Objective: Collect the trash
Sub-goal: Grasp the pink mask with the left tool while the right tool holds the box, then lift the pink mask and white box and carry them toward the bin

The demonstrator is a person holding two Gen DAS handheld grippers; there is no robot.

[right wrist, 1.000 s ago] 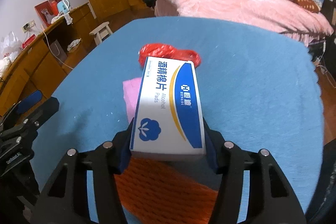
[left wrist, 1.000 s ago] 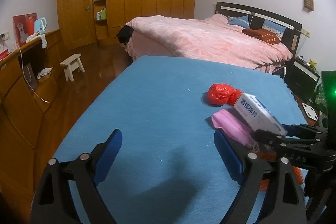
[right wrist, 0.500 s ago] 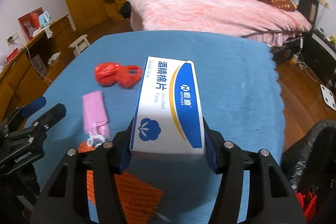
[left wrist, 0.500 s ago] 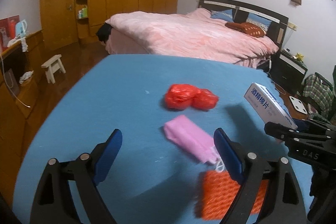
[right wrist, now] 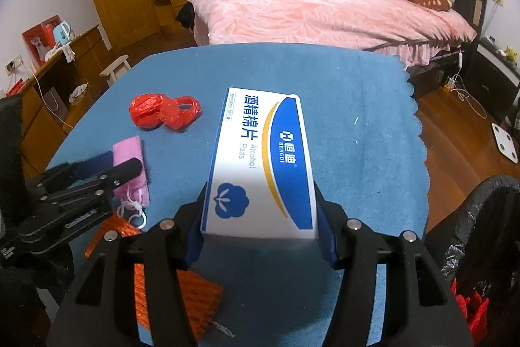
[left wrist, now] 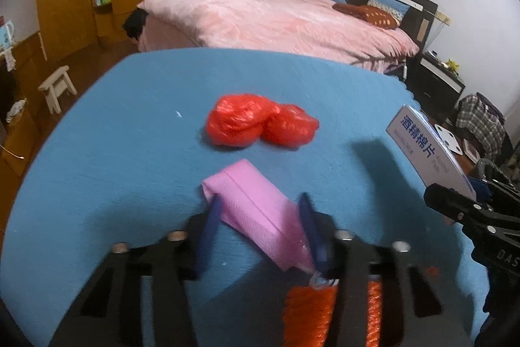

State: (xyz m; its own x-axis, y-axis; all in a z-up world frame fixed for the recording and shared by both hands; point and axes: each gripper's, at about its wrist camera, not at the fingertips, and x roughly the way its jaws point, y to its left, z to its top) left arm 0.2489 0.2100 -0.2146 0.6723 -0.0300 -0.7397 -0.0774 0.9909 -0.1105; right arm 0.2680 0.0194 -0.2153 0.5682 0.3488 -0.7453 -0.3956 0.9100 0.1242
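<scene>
Left wrist view: left tool [left wrist: 260, 225] has just been closing around the folded pink fabric mask [left wrist: 256, 217] at lower centre, on the blue cloth tabletop [left wrist: 130, 135]; contact looks made. Right tool [right wrist: 260, 226] clamps the blue-and-white cardboard box [right wrist: 260, 165], apparently bound for the black bin bag [right wrist: 481, 230], lower right.

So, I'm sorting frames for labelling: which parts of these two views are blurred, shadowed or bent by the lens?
Left wrist view: the left gripper is smeared around the pink mask, the red bag is soft-edged, and a dark shadow falls on the blue cloth near the box. Right wrist view: the box is sharp in the right gripper; the bed bows with the fisheye.
</scene>
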